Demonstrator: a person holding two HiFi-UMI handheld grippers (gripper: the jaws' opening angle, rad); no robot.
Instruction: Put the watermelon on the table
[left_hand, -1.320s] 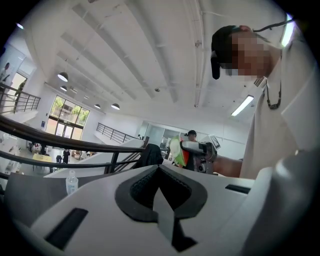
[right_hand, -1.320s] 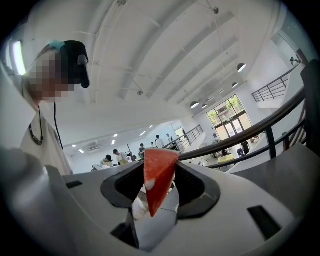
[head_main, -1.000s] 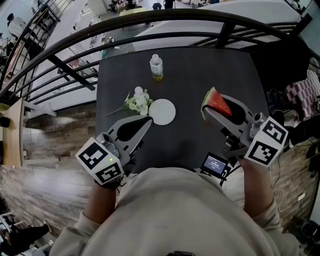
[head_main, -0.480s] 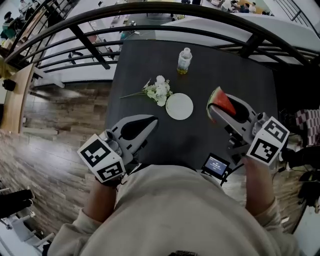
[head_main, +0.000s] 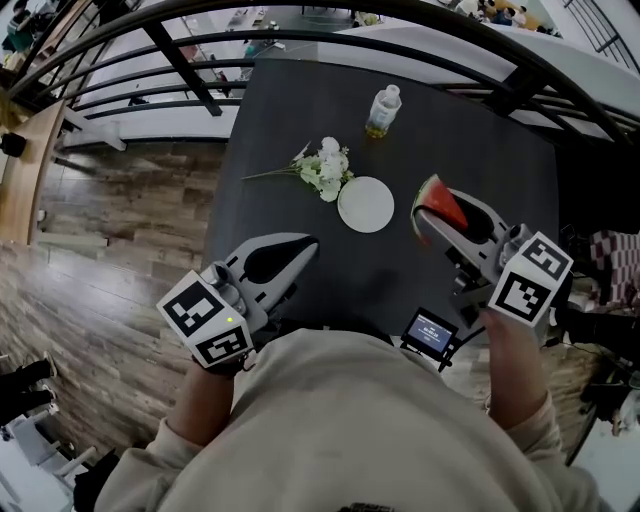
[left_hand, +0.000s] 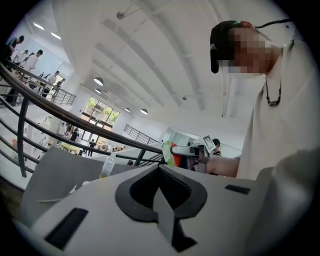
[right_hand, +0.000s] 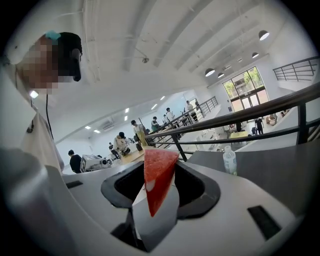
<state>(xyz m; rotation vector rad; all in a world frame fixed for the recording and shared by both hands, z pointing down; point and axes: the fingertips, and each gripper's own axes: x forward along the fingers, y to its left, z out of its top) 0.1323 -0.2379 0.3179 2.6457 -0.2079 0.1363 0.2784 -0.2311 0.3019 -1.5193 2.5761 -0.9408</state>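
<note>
A red watermelon slice (head_main: 437, 208) with a green rind is gripped in my right gripper (head_main: 432, 215), which hovers over the right side of the dark table (head_main: 300, 120). In the right gripper view the slice (right_hand: 157, 177) stands wedge-down between the jaws of that gripper (right_hand: 159, 172). My left gripper (head_main: 305, 245) is shut and empty over the table's near left part. From the left gripper view, the shut left gripper (left_hand: 160, 167) points across the table, and the watermelon (left_hand: 169, 154) shows beyond it.
A white plate (head_main: 366, 204) lies mid-table, with a bunch of white flowers (head_main: 325, 168) to its left and a small bottle (head_main: 383, 110) farther back. A small screen device (head_main: 430, 330) sits at the near edge. Black railings (head_main: 180, 65) and a wooden floor lie beyond.
Both grippers have come down a little and forward over the table, the right one still holding the watermelon. The head view has swung, so the table sits lower and further right.
</note>
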